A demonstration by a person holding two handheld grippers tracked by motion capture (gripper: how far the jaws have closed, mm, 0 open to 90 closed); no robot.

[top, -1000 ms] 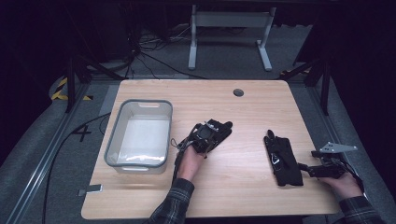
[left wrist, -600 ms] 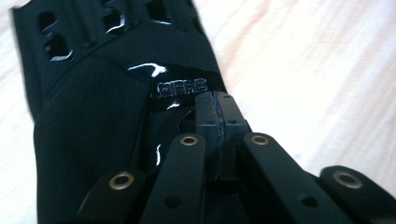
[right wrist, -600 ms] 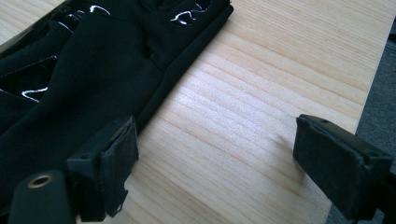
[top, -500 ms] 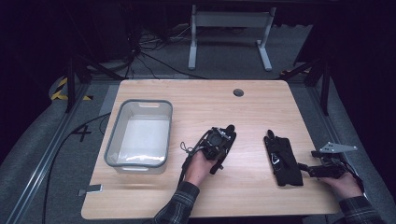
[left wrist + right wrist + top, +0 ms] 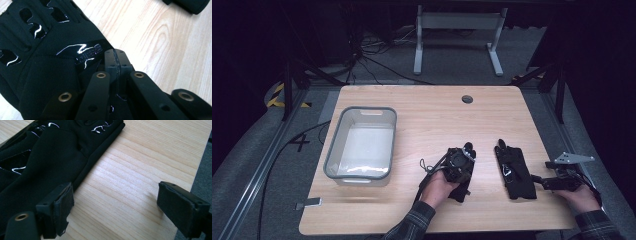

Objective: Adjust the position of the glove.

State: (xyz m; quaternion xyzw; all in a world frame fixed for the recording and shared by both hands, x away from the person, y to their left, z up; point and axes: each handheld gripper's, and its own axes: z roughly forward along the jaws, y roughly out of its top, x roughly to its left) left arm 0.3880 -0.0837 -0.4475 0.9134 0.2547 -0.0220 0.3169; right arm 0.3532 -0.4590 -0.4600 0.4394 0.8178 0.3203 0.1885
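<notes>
Left gripper (image 5: pixel 460 161) over black glove (image 5: pixel 464 172) near table (image 5: pixel 427 110) middle-front – jaws pressed together, glove fabric pinched at their tips, seen in left gripper view (image 5: pixel 115 64)

Right gripper (image 5: pixel 546 181) at right edge, jaws spread wide, nothing between – second black glove (image 5: pixel 513 170) flat just beside it

Grey bin (image 5: pixel 362 145) at left

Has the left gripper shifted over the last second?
Yes. The left gripper, jaws shut on a black glove, has moved right, away from the grey bin toward the other glove.
</notes>
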